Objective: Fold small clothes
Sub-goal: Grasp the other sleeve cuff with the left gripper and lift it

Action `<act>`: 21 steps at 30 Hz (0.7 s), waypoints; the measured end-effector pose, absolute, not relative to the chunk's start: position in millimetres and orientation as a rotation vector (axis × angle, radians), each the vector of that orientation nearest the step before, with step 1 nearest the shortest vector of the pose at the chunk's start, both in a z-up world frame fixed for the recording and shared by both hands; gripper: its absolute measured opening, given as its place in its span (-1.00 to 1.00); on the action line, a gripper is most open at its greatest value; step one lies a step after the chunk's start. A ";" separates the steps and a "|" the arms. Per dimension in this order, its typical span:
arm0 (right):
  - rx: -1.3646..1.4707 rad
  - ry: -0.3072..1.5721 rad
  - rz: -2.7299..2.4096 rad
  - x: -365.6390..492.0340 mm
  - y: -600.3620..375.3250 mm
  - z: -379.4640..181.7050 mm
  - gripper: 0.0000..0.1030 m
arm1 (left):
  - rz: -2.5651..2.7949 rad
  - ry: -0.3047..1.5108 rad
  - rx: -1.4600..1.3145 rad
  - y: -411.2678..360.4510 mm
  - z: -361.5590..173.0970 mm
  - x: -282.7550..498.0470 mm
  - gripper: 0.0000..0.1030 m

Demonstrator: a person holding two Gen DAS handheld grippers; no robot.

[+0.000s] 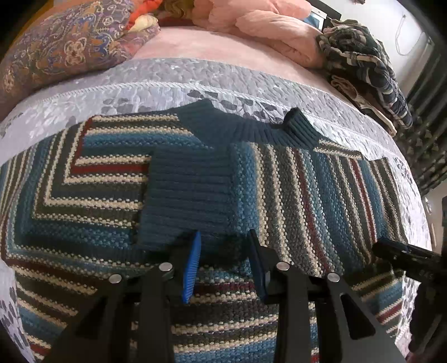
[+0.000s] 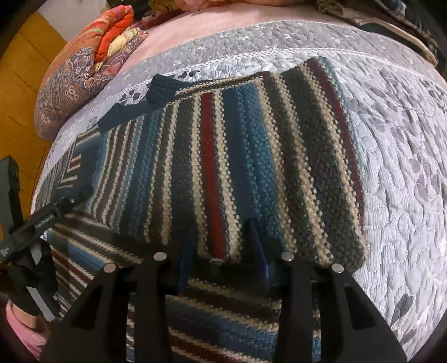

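A knitted sweater point(image 1: 321, 195), striped in blue, cream, dark green and red, lies flat on the bed. Its sleeve is folded across the chest and ends in a dark teal ribbed cuff point(image 1: 187, 195); the teal collar point(image 1: 251, 131) lies at the far edge. My left gripper point(image 1: 225, 251) is open just behind the cuff's near edge, low over the sweater, its blue pads point(image 1: 192, 268) apart. In the right wrist view a folded-over side panel point(image 2: 251, 167) of the sweater point(image 2: 209, 312) lies striped lengthwise. My right gripper point(image 2: 223, 248) is open, with that panel's near edge between its fingers.
A grey quilted bedcover point(image 1: 167, 81) lies under the sweater, with bare cover point(image 2: 396, 195) to the right. A patterned pillow point(image 1: 64, 50) and pink bedding point(image 1: 265, 25) lie at the far side. A pile of dark patterned clothes point(image 1: 363, 64) sits far right. A pink sleeve point(image 2: 22, 326) shows low left.
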State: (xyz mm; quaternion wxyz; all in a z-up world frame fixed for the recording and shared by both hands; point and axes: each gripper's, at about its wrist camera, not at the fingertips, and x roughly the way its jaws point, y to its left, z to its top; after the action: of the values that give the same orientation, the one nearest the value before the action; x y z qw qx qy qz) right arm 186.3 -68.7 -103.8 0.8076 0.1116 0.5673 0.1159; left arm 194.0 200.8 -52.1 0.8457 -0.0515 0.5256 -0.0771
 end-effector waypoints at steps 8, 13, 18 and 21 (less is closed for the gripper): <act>0.260 1.204 0.215 187.9 -67.0 -99.5 -0.23 | -0.175 1.102 -0.167 209.6 -49.5 193.5 -0.34; 0.304 1.110 0.270 180.1 -68.7 -62.9 -0.06 | -0.122 1.048 -0.187 247.8 -15.3 183.1 -0.07; 0.309 1.140 0.320 173.6 -58.1 -62.9 0.02 | 0.018 1.019 -0.305 340.2 7.2 160.9 0.09; 0.296 1.156 0.339 171.6 -51.3 -67.9 0.02 | 0.131 1.006 -0.347 399.3 7.1 142.4 0.11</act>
State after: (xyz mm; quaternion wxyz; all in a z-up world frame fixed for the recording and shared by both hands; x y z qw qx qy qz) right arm 171.6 -51.3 -67.9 0.8139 0.1386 0.5415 0.1588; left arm 142.4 399.3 7.1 0.8597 -0.1652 0.4794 0.0623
